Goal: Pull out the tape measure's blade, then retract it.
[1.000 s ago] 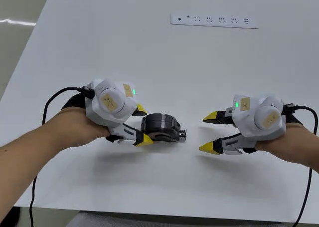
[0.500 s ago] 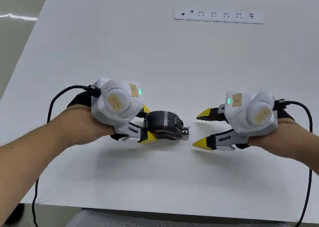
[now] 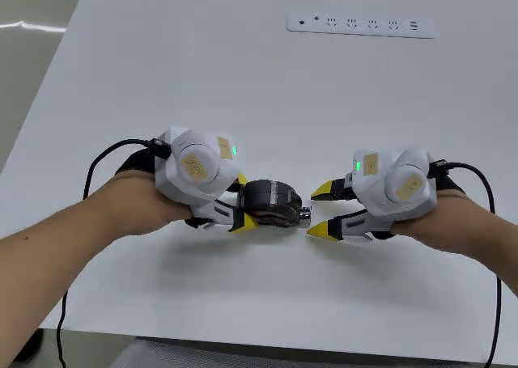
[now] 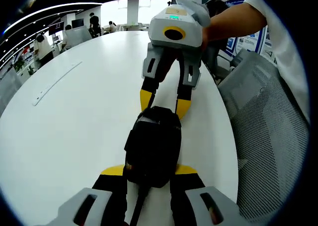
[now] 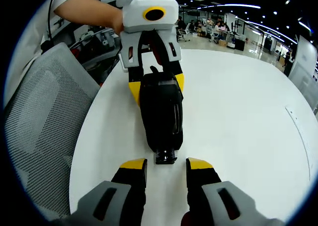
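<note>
On table (image 3: 243, 85), lower ctr of head view: black tape measure (image 3: 271, 202) lay.
Left gripper (image 3: 243, 200): clenched on tape measure, from left.
Right gripper (image 3: 320, 210): released, blade hook (image 3: 305, 214) btw. its yellow tips, no contact.

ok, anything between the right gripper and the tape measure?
Only a sliver of bare table. The right gripper view shows the hook end of the tape measure at the mouth of the open right gripper, untouched.
</note>
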Demonstrator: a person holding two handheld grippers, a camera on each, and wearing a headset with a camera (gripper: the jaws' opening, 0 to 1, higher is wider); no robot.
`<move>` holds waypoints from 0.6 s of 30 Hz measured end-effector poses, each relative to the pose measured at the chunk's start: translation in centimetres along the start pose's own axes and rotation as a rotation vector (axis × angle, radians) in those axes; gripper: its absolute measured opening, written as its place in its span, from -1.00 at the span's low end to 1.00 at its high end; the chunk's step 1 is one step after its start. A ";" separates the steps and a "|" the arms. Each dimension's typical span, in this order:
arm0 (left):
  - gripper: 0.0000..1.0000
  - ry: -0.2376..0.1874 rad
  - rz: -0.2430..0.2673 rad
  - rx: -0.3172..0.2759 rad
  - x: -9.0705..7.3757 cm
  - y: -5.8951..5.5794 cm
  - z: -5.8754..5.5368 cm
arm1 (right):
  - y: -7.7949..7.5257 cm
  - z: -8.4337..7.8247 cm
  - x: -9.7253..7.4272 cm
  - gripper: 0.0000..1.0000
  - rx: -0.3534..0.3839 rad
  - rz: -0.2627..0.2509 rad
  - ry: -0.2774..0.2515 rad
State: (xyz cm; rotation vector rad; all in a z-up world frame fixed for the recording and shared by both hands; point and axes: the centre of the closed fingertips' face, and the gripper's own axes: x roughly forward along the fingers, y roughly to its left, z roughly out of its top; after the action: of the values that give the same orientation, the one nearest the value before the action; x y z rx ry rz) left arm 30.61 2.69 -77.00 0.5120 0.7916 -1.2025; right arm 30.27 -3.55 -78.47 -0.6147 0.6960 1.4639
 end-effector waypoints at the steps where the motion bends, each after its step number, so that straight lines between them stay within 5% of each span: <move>1: -0.40 0.001 0.000 0.000 0.0 0.0 0.0 | 0.0 0.0 0.1 -0.45 -0.005 0.001 0.001; 18: -0.40 0.008 -0.006 0.008 0.3 0.0 -0.1 | 0.1 0.3 1.0 -0.72 -0.058 0.024 0.003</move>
State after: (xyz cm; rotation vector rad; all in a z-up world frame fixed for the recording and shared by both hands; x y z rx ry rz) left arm 30.64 2.64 -77.30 0.5211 0.7958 -1.2102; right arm 30.15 -2.66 -78.98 -0.6552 0.6669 1.5105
